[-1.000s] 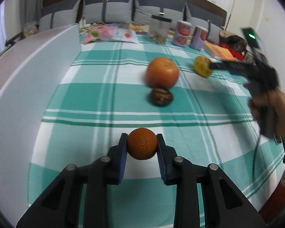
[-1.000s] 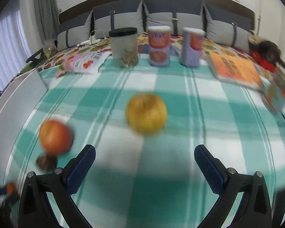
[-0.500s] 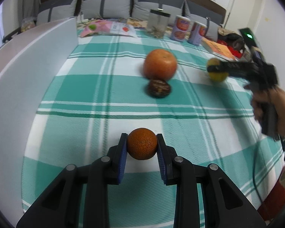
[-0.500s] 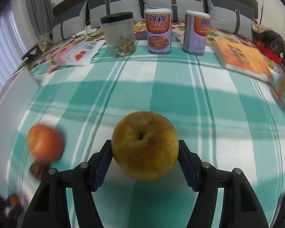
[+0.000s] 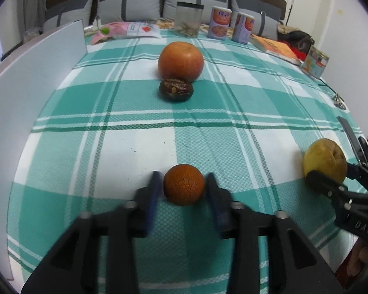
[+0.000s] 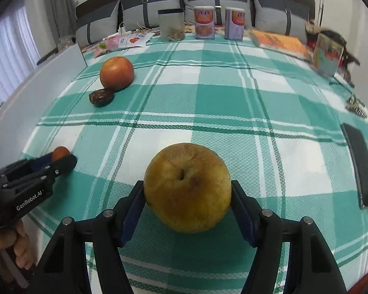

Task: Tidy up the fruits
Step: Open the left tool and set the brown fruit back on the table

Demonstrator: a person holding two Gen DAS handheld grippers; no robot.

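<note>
The left gripper (image 5: 184,191) has just been opening: its pads now stand a little apart from the small orange (image 5: 184,184), which sits on the checked cloth (image 5: 208,147) between them, released. The right gripper (image 6: 187,204) has been opening slightly, and I cannot tell if it grips the yellow pear (image 6: 187,187) between its pads. At twelve o'clock from the left gripper, the big orange fruit (image 5: 181,61) and dark brown fruit (image 5: 176,90) remain well apart from these two, probably still to be moved.

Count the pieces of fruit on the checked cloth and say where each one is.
4. Small orange between the left gripper's opened fingers; yellow pear in the right gripper; red apple mid-table; dark brown fruit just before it.
</note>
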